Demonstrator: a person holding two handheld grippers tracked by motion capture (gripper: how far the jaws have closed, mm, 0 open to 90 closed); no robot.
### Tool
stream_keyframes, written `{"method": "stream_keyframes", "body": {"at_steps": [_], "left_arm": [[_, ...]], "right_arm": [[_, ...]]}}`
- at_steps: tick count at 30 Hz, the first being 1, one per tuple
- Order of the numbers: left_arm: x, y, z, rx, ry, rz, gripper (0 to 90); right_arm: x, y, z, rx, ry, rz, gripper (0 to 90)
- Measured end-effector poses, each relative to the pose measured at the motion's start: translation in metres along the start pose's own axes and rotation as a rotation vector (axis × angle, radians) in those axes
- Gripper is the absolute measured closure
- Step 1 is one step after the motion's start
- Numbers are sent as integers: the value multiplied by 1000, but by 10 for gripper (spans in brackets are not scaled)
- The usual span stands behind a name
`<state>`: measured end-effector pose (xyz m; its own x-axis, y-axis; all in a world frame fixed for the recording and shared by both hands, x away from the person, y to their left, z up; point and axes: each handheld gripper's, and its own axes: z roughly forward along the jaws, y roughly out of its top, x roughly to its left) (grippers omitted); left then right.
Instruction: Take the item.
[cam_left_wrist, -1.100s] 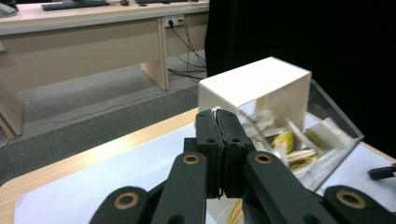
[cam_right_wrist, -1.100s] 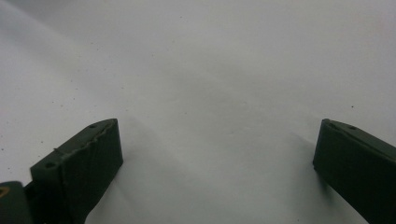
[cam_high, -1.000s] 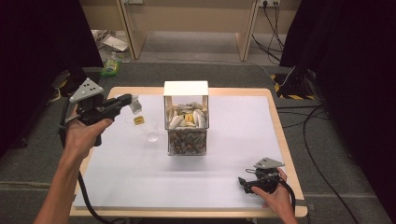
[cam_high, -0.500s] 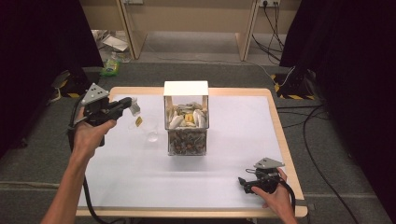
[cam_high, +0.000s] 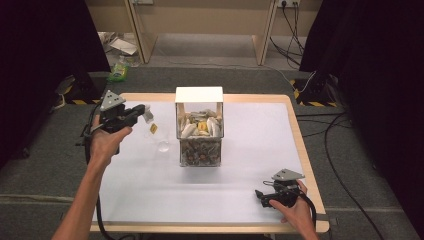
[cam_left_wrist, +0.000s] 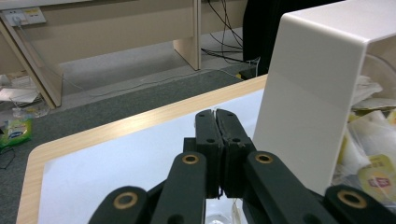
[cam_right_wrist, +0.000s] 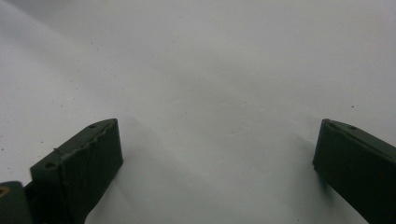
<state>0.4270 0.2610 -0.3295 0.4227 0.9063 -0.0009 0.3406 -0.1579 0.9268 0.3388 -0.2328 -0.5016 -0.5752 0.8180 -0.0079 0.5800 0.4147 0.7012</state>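
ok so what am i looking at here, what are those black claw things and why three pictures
A person holds a black two-jaw gripper in each hand. One picture looks down on the wooden table with its white top; the other two come from cameras riding on each gripper, looking along its jaws. In the middle stands a clear-walled box with a white lid, full of tea bags. The left gripper is shut, seemingly pinching a small white tea bag with a yellow tag near a small clear glass. The right gripper rests open on the table, holding nothing.
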Motion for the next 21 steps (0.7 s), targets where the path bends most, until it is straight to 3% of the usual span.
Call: {"method": "stream_keyframes", "body": {"at_steps": [10, 21], "left_arm": [[-1, -3, 18, 14, 18, -6, 875], [-1, -20, 39, 49, 33, -17, 874]], "right_arm": [[0, 0, 0, 0, 0, 0, 19], [0, 0, 0, 0, 0, 0, 19]]}}
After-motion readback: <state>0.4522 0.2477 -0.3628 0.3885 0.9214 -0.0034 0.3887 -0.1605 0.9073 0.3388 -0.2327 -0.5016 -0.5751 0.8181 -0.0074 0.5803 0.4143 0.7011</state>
